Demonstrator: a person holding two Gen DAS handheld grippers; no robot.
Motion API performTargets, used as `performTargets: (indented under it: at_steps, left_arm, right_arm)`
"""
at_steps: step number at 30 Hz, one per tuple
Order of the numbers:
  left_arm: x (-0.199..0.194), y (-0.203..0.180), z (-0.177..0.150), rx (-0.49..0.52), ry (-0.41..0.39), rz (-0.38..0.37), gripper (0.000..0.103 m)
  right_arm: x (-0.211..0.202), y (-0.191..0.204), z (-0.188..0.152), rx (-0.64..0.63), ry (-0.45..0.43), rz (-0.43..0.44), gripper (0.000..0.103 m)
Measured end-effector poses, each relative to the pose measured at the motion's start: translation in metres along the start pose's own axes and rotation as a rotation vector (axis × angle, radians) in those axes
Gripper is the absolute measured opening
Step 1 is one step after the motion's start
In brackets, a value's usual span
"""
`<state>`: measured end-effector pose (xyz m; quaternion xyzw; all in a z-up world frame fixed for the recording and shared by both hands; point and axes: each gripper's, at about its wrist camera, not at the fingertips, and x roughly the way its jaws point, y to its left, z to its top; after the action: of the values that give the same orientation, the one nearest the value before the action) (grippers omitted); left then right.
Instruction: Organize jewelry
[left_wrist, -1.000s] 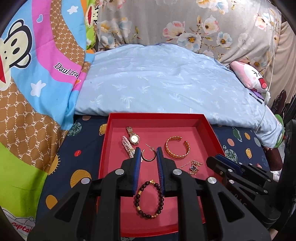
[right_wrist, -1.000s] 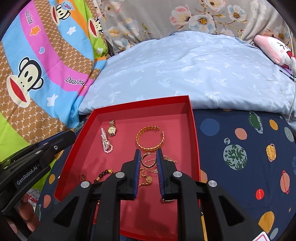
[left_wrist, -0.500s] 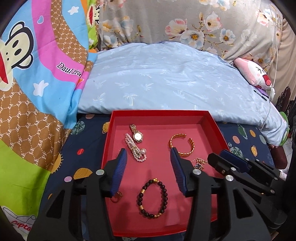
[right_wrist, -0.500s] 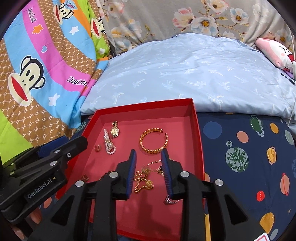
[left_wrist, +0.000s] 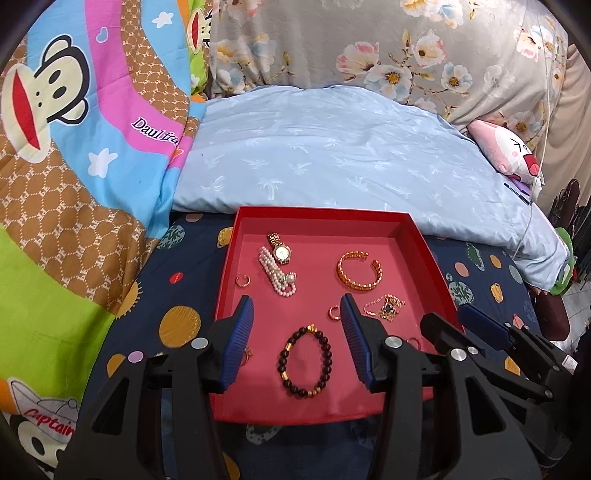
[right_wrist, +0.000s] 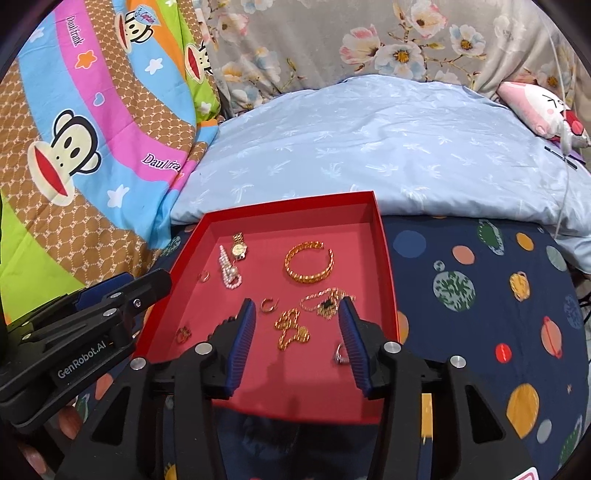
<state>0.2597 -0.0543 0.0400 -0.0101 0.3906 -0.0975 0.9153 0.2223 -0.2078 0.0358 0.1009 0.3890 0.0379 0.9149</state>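
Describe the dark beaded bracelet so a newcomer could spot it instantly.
Find the red tray on the navy planet-print sheet. Near its front edge, framed by the open left gripper, lies the beaded bracelet. It is the only loop of dark round beads with a few gold ones; its neighbours are gold or pearl.

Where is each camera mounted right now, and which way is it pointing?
Left wrist: sits on the left tongs, facing forward over the red tray; its open blue fingers frame the bead bracelet; the right tongs show at lower right.
Right wrist: sits on the right tongs, same heading; open fingers frame a gold chain; the left tongs show at left.
Shared: tray, watch, gold bangle.
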Motion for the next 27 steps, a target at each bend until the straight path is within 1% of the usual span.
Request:
performTargets:
  at_steps: [2, 4, 7, 11, 17, 20, 22, 27]
  left_arm:
    - [-0.009, 0.001, -0.007, -0.005, 0.003, 0.008, 0.047]
    - [-0.016, 0.002, -0.013, -0.005, 0.008, 0.019, 0.047]
    - [-0.028, 0.002, -0.026, -0.004, 0.012, 0.032, 0.053]
    - [-0.042, 0.004, -0.044, -0.011, 0.024, 0.027, 0.054]
    - [-0.055, 0.002, -0.068, 0.001, 0.040, 0.059, 0.055]
    - [-0.063, 0.002, -0.080, 0.005, 0.039, 0.077, 0.060]
    - [-0.068, 0.002, -0.085, 0.012, 0.034, 0.092, 0.064]
    - [-0.081, 0.001, -0.097, 0.035, 0.016, 0.142, 0.074]
  right_arm:
    - [-0.010, 0.004, -0.008, -0.001, -0.006, -0.015, 0.052]
    - [-0.018, 0.007, -0.015, 0.000, -0.010, -0.024, 0.057]
    - [-0.030, 0.009, -0.027, 0.016, -0.009, -0.035, 0.061]
    - [-0.043, 0.011, -0.045, 0.028, -0.004, -0.053, 0.063]
    - [-0.059, 0.014, -0.067, 0.036, 0.001, -0.087, 0.064]
    - [-0.067, 0.013, -0.077, 0.042, 0.001, -0.103, 0.065]
    - [-0.073, 0.014, -0.082, 0.032, -0.009, -0.127, 0.070]
    - [-0.087, 0.019, -0.093, 0.004, -0.020, -0.168, 0.071]
